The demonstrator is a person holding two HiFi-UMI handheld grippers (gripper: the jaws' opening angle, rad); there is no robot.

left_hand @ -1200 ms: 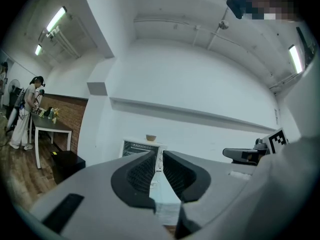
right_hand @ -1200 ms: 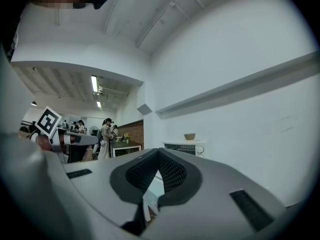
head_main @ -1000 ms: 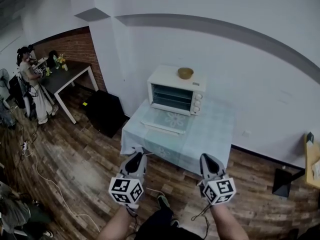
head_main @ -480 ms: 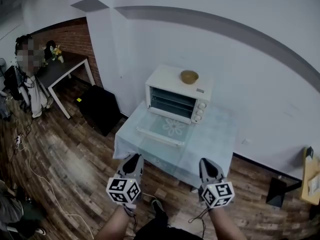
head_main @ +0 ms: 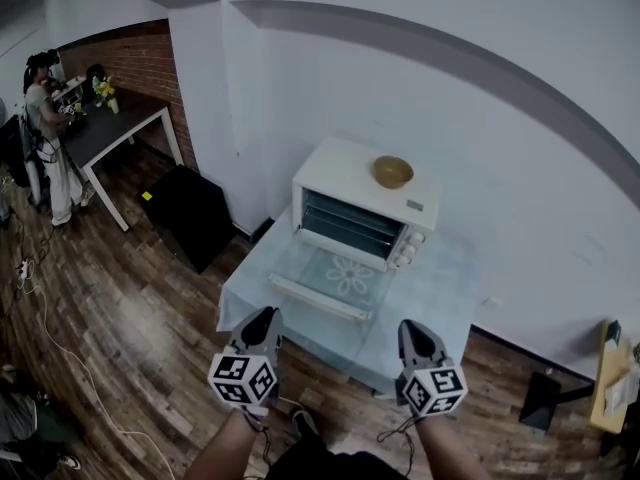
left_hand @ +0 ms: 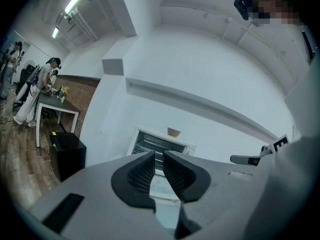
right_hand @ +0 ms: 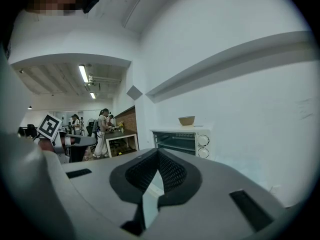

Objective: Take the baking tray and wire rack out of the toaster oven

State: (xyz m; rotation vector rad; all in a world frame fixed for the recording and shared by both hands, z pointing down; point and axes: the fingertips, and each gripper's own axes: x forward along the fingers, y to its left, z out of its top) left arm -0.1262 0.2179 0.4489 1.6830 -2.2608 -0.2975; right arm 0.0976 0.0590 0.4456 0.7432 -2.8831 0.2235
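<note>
Here the approach is the step in hand: nothing has come out of the toaster oven (head_main: 365, 213) yet. Its door (head_main: 322, 276) lies folded down in front of it over the table (head_main: 440, 293). Inside it dark shelves (head_main: 348, 224) show, presumably the baking tray and wire rack, too small to tell apart. A bowl (head_main: 392, 171) rests on top of the oven. Both grippers hang well short of the oven, before the table's near edge. The left gripper (left_hand: 156, 156) has its jaws a narrow gap apart with nothing between them; the right gripper (right_hand: 158, 154) has its jaws closed tip to tip, empty. Next, I judge, the jaws must open wider and reach over the lowered door, level with a shelf, to pinch its front edge.
</note>
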